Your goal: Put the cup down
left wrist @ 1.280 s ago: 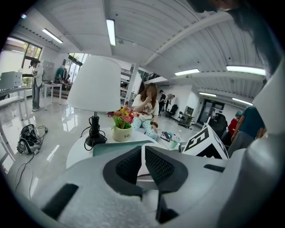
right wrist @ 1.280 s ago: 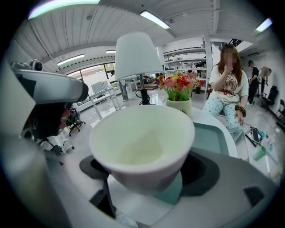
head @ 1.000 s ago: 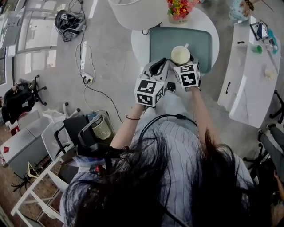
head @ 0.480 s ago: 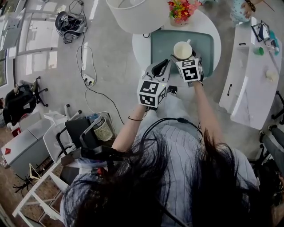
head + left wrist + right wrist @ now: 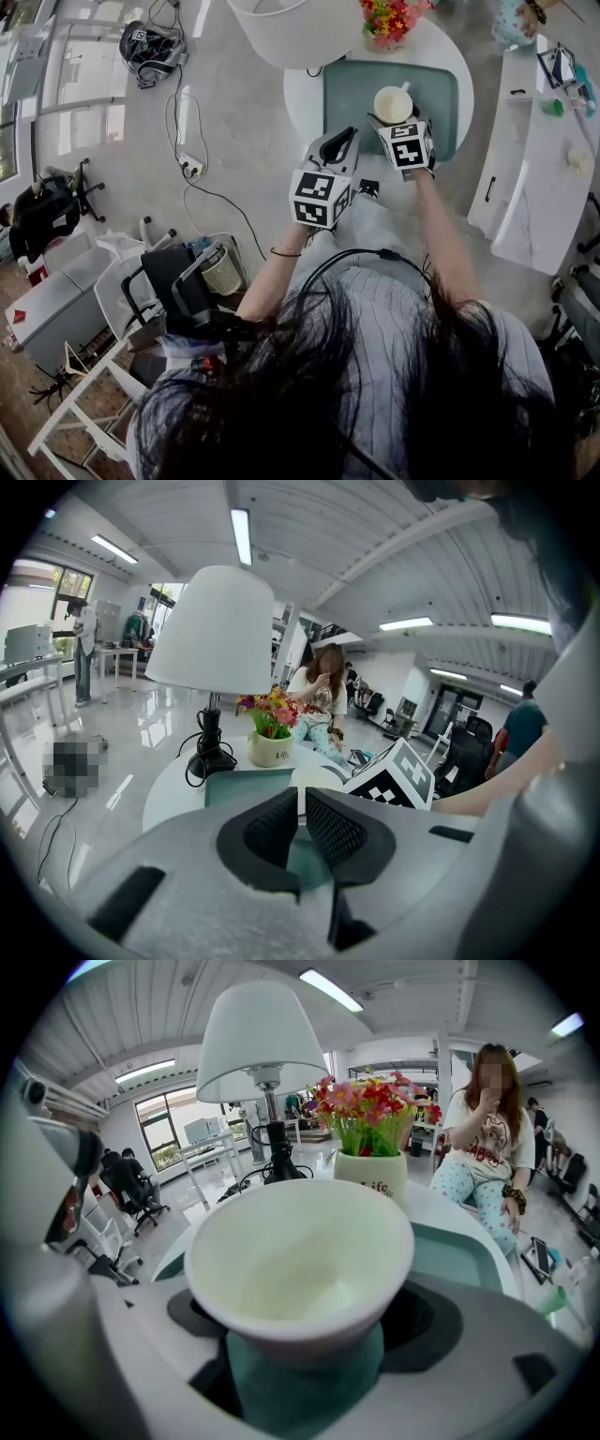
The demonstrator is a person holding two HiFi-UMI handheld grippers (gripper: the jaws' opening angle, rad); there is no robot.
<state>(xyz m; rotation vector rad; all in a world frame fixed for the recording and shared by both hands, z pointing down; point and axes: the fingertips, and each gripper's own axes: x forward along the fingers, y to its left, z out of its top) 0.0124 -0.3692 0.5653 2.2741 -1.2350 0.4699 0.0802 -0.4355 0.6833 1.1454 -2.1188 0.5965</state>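
Note:
An empty white cup (image 5: 393, 103) with a handle is held over the teal mat (image 5: 349, 94) on the round white table (image 5: 300, 89). My right gripper (image 5: 395, 119) is shut on it, and in the right gripper view the cup (image 5: 300, 1260) fills the space between the jaws above the mat (image 5: 450, 1251). Whether the cup's base touches the mat is hidden. My left gripper (image 5: 344, 142) hovers at the mat's near left edge, beside the right one. Its pads (image 5: 337, 832) are nearly together and hold nothing. The cup's rim (image 5: 314, 778) peeks over them.
A pot of flowers (image 5: 389, 21) and a white lamp (image 5: 281, 23) with a black cord stand at the table's far side. A person sits beyond the table (image 5: 487, 1147). A white counter (image 5: 534, 159) runs along the right. Cables (image 5: 187, 164) lie on the floor at left.
My right gripper has carried the cup a little farther out over the teal mat. The left gripper has stayed close beside it.

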